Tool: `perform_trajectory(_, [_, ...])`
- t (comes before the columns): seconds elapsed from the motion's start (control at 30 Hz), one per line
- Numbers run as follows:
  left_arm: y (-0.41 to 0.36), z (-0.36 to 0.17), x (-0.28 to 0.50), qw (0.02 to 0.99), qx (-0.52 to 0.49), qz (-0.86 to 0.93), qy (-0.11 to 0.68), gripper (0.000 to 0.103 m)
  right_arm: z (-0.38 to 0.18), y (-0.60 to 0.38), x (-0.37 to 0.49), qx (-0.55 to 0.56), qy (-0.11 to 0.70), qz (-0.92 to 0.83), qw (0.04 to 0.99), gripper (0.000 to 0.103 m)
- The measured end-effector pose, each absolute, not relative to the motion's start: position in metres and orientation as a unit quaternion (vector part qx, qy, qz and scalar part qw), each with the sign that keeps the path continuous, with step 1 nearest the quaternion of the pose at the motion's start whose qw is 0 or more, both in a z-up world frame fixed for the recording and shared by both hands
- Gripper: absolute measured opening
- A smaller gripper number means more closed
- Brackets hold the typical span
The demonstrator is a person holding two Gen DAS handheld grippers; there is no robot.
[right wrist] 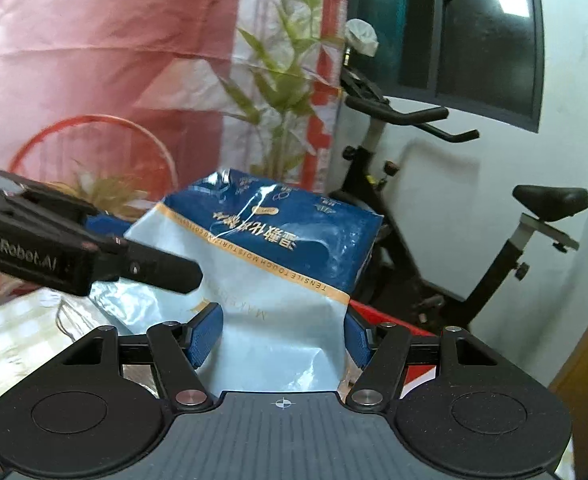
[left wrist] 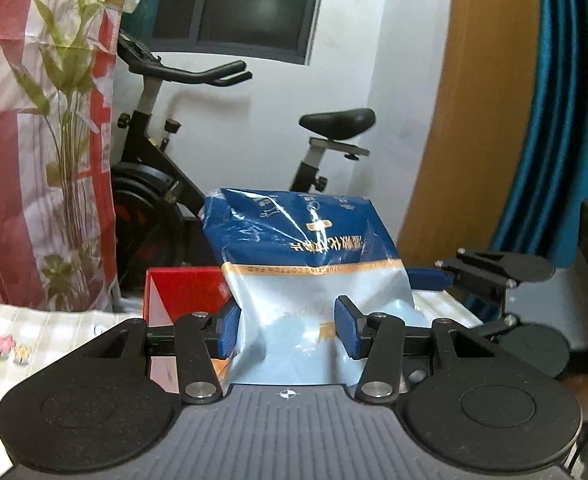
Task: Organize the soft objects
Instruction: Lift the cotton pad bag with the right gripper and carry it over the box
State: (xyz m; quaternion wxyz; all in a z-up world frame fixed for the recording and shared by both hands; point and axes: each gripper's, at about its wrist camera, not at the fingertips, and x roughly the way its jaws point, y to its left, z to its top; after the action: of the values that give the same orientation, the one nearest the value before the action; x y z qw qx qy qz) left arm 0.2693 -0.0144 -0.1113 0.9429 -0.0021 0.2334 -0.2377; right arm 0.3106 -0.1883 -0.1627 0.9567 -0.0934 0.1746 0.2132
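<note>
Both grippers (left wrist: 289, 330) (right wrist: 279, 334) clamped on pack (left wrist: 306, 248).

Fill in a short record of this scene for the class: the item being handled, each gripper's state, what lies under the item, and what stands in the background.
item: blue and silver cotton pad pack, soft plastic, print upside down in both views
left gripper: shut on the pack's silver end, which creases between the pads
right gripper: shut on the same pack, silver end
below the pack: red box, partly hidden
surface: checked cloth
background: exercise bike, dark window, red floral sheet, blue curtain
</note>
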Motion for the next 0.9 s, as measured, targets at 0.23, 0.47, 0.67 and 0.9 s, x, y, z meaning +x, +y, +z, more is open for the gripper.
perform_trajectory(0.23, [-0.021,-0.123,0.315,0.943,0.002,-0.219,0.249,0.052,-0.189,-0.171,0.358,-0.135,0.204,0.194,0.95,0.06])
perform_trajectory(0.47, [-0.021,-0.149,0.342,0.931,0.003,-0.216,0.294,0.052,-0.219,-0.162,0.383,-0.149,0.26,0.188,0.935,0.06])
perform_trajectory(0.67, [-0.023,-0.165,0.347,0.922,0.012,-0.218,0.32,0.052,-0.235,-0.158,0.4,-0.139,0.326,0.173,0.919,0.059])
perform_trajectory(0.9, [-0.023,-0.176,0.349,0.916,0.053,-0.197,0.346,0.07,-0.249,-0.157,0.404,-0.142,0.36,0.15,0.91,0.06])
